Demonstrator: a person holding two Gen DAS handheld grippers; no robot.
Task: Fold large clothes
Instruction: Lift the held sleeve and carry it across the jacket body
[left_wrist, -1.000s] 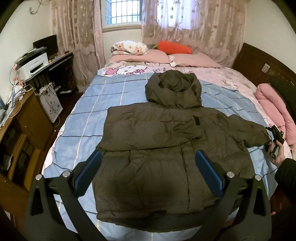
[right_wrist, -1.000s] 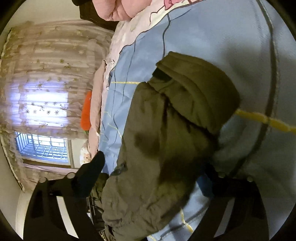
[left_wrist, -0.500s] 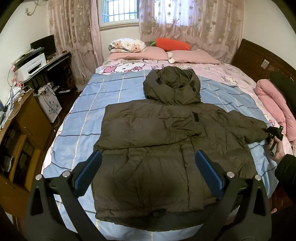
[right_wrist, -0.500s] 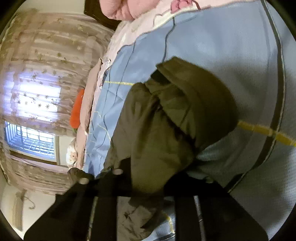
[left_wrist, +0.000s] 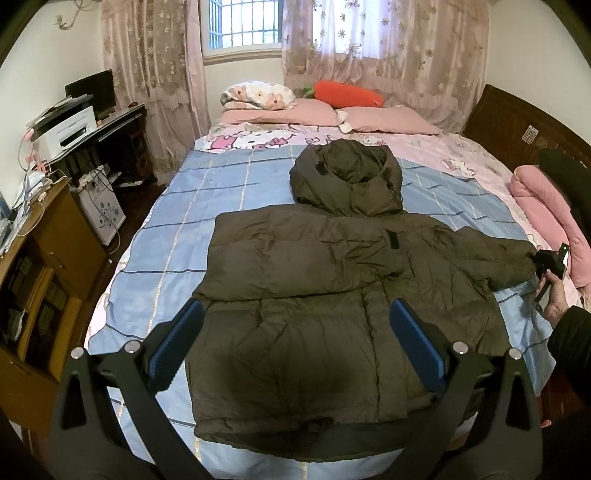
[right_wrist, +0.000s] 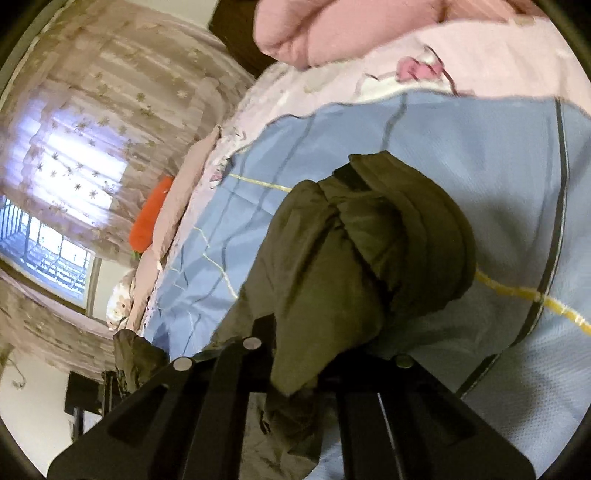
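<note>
Since a second ago the right gripper (right_wrist: 295, 369) has clamped onto the sleeve cuff (right_wrist: 399, 236) and lifted it. Leftward, the left gripper (left_wrist: 295, 347) hangs released above the jacket (left_wrist: 314, 295) spread on the bed (left_wrist: 173, 236). The sleeve fold is starting; next, I judge, the cuff must be carried inward across the chest.

Olive hooded puffer jacket (left_wrist: 314, 295) flat on bed, one sleeve outstretched.

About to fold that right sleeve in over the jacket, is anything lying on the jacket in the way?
Nothing visible. The right gripper is shut on the sleeve cuff, and the jacket front lies bare.
</note>
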